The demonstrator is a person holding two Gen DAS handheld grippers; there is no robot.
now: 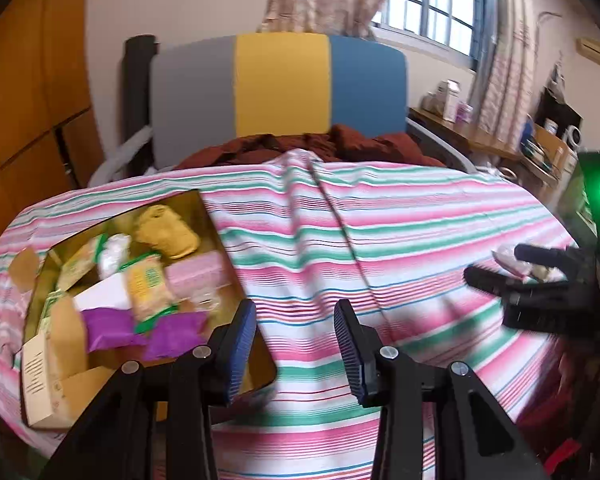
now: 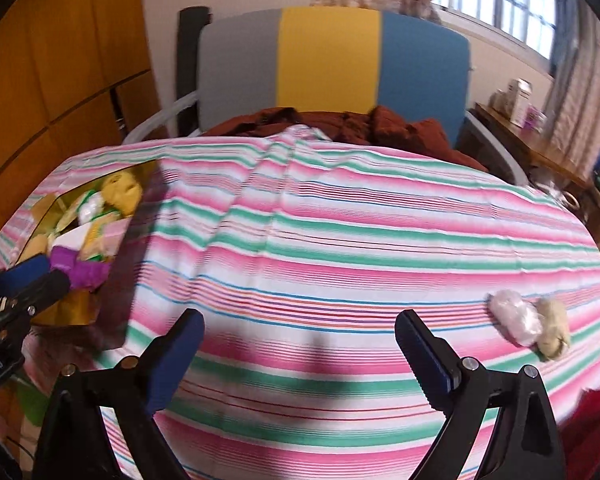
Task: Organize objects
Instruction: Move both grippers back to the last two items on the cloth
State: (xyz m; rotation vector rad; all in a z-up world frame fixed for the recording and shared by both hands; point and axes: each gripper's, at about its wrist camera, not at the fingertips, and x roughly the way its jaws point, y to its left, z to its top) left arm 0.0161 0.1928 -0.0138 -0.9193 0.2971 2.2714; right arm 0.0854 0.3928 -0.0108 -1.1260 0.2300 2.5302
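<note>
An open cardboard box [image 1: 172, 202] lies at the left on the striped bed. It holds a crumpled yellow bag [image 1: 166, 232], a pink packet [image 1: 198, 274], a yellow-green snack pack [image 1: 146, 288] and purple packets [image 1: 140, 328]. My left gripper [image 1: 295, 306] is open over the sheet, just right of the box, with nothing between its blue pads [image 1: 240, 344]. My right gripper [image 2: 300, 316] is open wide over bare sheet. To its right lie a pale pink packet [image 2: 514, 316] and a beige packet [image 2: 554, 334], side by side. The right wrist view also shows the box [image 2: 44, 204] and the left gripper [image 2: 36, 278].
The pink, green and white striped sheet [image 1: 380, 232] covers the bed. A red-brown blanket [image 1: 340, 146] is bunched against the grey, yellow and blue headboard [image 1: 282, 84]. A wooden wardrobe [image 1: 28, 100] stands at the left. A cluttered desk [image 1: 480, 136] stands below the window on the right.
</note>
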